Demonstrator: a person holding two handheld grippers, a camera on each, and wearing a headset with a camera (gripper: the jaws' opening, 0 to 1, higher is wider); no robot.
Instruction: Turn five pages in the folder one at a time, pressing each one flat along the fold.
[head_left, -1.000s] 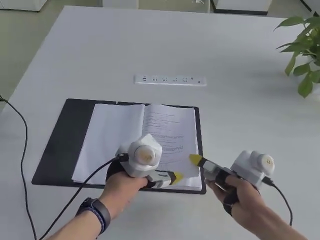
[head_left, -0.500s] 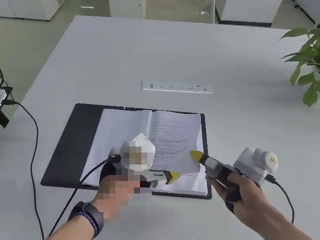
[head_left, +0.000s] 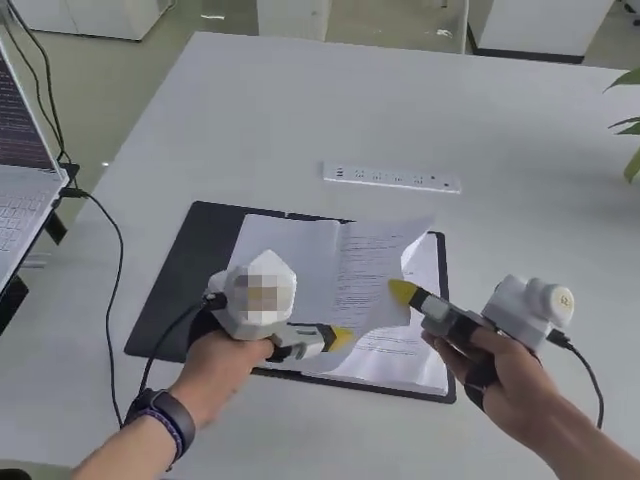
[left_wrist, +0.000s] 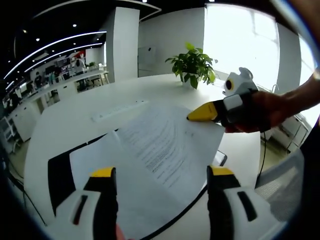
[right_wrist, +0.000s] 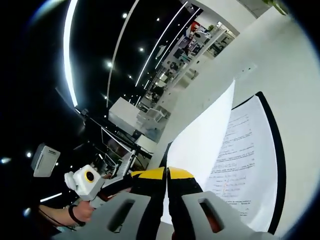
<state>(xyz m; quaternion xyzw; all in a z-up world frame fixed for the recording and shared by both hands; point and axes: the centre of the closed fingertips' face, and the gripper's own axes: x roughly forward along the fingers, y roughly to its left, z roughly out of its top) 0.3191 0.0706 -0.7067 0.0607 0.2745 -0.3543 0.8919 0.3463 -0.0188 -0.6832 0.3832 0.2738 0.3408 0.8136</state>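
A black folder (head_left: 190, 285) lies open on the white table, with printed pages (head_left: 405, 345) stacked in it. My right gripper (head_left: 403, 292) is shut on the edge of the top page (head_left: 360, 265), which is raised off the right stack and curves toward the fold. In the right gripper view the jaws (right_wrist: 165, 175) are pressed together on that sheet (right_wrist: 205, 145). My left gripper (head_left: 338, 338) hovers open at the folder's near edge under the lifted sheet. Its own view shows open jaws (left_wrist: 162, 172), the sheet (left_wrist: 160, 145) between them, and the right gripper (left_wrist: 210, 111).
A white power strip (head_left: 392, 179) lies beyond the folder. A laptop (head_left: 18, 195) sits at the table's left edge with cables (head_left: 112, 260) trailing near the folder. Plant leaves (head_left: 632, 150) show at the far right.
The right gripper has closed on the top right page and lifted it up and toward the fold. The left gripper stayed near the folder's front edge. The head camera shifted.
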